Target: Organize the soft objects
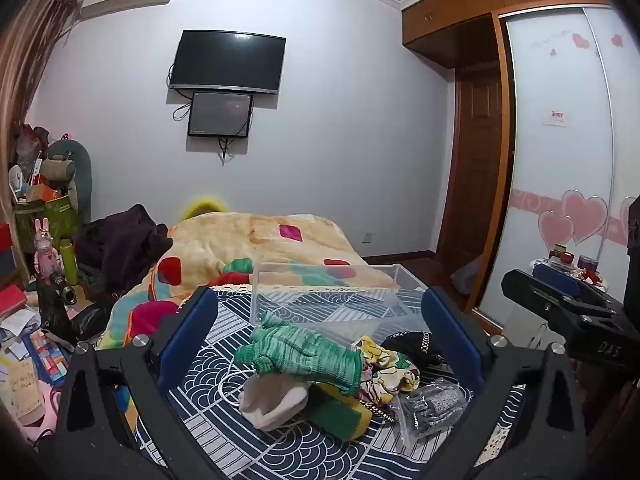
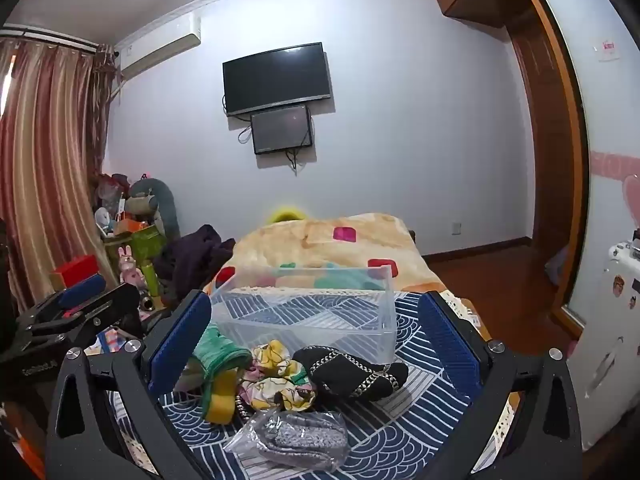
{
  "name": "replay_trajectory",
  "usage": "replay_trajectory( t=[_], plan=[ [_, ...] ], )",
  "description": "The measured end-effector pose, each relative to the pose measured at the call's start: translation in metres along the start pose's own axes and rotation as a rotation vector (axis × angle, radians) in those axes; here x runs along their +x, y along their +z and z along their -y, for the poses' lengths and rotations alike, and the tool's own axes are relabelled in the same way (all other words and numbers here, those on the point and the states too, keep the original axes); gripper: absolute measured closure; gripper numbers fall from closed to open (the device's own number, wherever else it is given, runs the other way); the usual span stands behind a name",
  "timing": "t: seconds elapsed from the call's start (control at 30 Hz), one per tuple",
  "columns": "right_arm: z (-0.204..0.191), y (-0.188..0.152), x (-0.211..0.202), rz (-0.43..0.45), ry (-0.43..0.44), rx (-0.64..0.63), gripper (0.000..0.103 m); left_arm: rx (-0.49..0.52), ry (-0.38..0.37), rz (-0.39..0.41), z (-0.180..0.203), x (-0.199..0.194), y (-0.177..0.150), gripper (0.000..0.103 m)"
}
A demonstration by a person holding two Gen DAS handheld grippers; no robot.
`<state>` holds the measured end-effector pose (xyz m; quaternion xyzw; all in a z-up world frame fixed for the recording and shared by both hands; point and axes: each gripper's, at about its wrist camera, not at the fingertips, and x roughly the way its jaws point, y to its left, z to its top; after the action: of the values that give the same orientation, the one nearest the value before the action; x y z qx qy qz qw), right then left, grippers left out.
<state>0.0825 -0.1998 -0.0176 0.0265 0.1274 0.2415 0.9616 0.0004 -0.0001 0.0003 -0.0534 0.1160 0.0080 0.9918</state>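
Note:
A pile of soft items lies on the blue patterned bedspread (image 1: pixel 224 344): a green knit glove (image 1: pixel 304 354), a white sock (image 1: pixel 272 402), a yellow floral cloth (image 1: pixel 386 364), a black patterned sock (image 2: pixel 352 372) and a grey item in a clear bag (image 2: pixel 296 436). A clear plastic box (image 2: pixel 312 312) stands empty just behind the pile; it also shows in the left wrist view (image 1: pixel 332 296). My left gripper (image 1: pixel 320 316) is open above the pile. My right gripper (image 2: pixel 316 320) is open above the pile too. The right gripper also shows at the edge of the left wrist view (image 1: pixel 568 304).
A beige blanket with coloured patches (image 1: pixel 260 248) covers the far half of the bed. Dark clothes (image 1: pixel 120 248) and cluttered boxes (image 1: pixel 44 208) sit to the left. A wardrobe with heart stickers (image 1: pixel 560 160) and a wooden door (image 1: pixel 476 168) stand to the right.

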Motion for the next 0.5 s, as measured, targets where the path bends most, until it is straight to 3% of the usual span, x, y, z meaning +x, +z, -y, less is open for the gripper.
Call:
replay_trajectory(
  t=[0.5],
  plan=[
    [-0.0019,0.0025,-0.0025,0.005,0.010,0.001,0.000,0.033,-0.013,0.016,0.0060,-0.0022,-0.0001,0.000]
  ],
)
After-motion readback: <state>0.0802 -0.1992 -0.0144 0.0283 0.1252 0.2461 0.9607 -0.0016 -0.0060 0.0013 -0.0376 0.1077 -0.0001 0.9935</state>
